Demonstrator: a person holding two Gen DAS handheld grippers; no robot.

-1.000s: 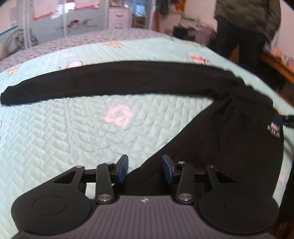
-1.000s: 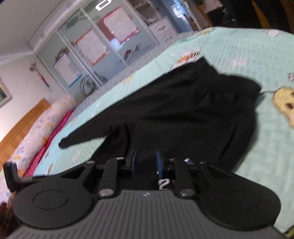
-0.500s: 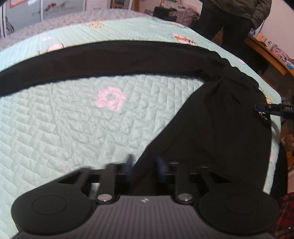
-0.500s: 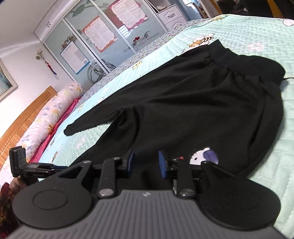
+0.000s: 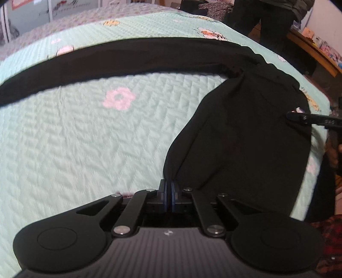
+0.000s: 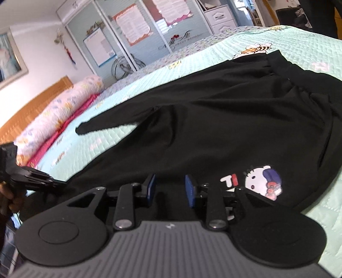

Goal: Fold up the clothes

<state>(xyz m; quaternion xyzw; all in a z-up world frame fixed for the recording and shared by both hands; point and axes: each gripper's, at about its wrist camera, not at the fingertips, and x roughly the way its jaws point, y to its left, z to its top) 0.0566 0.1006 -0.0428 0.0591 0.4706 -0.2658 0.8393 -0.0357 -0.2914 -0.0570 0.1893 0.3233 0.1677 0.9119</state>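
Observation:
A pair of black trousers lies spread on a mint quilted bedspread. One leg stretches flat across the far side. The near leg is pinched in my left gripper, whose blue pads are shut on a raised ridge of the cloth. In the right wrist view the trousers fill the middle, with a white cartoon print near the hip. My right gripper hovers just above the fabric, open, with nothing between its blue pads. Its tip also shows at the right edge of the left wrist view.
A person in dark clothes stands past the bed's far right corner, beside a wooden shelf. A floral bolster and wooden headboard lie at the left. Glass wardrobe doors stand behind the bed. The bed's edge is close at right.
My left gripper has gone from open to shut on the near trouser leg and drawn it up into a ridge. My right gripper has opened wider and moved nearer the cartoon print.

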